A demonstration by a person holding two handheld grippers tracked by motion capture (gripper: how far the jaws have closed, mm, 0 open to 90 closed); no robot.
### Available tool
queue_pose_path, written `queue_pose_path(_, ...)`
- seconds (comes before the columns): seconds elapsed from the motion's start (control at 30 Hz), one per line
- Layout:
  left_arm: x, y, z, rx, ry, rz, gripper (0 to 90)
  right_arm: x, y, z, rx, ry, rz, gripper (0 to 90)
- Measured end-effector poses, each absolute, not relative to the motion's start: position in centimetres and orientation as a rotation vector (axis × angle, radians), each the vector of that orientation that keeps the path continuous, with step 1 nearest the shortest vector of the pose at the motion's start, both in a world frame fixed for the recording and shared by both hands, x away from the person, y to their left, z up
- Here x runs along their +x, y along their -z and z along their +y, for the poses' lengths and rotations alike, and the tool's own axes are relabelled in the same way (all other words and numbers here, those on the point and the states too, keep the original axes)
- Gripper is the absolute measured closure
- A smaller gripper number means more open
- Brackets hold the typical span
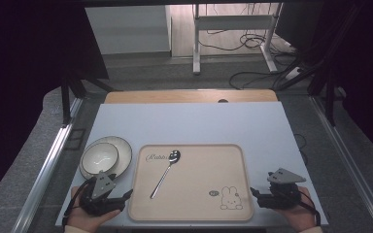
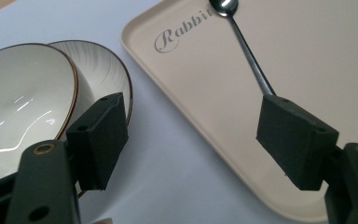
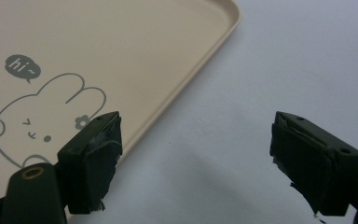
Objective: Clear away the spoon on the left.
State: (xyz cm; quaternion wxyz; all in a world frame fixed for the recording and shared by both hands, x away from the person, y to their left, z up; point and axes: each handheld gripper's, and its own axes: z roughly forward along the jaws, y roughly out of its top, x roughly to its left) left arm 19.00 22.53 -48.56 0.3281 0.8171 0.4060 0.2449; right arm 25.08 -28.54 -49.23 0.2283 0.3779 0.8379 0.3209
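Observation:
A beige tray (image 1: 194, 209) with a rabbit drawing lies at the table's front middle, and a metal spoon (image 1: 165, 173) rests on its left half. Left of it a white bowl (image 1: 98, 158) sits on a white plate (image 1: 124, 154). My left gripper (image 1: 119, 200) stands open at the front left, just below the plate, and holds nothing. In the left gripper view the bowl (image 2: 18, 102), plate (image 2: 105, 70), tray (image 2: 196, 107) and spoon (image 2: 247, 46) lie ahead of the gripper (image 2: 198, 140). My right gripper (image 1: 256, 195) is open beside the tray's right edge (image 3: 186, 93); its fingertips (image 3: 93, 158) are empty.
The light table top (image 1: 189, 121) has bare room behind the tray. A wooden board (image 1: 189, 96) borders its far edge. Beyond it stand a desk frame (image 1: 233, 34) and loose cables (image 1: 252, 73) on the floor.

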Motion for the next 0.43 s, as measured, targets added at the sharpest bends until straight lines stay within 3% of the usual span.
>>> queue_pose_path(0.43, 19.56, 48.90, 22.10, 2.167, -0.654, 1.036, 24.5, 24.99, 49.15, -28.70, 1.042, -0.891, 2.290, 17.3)
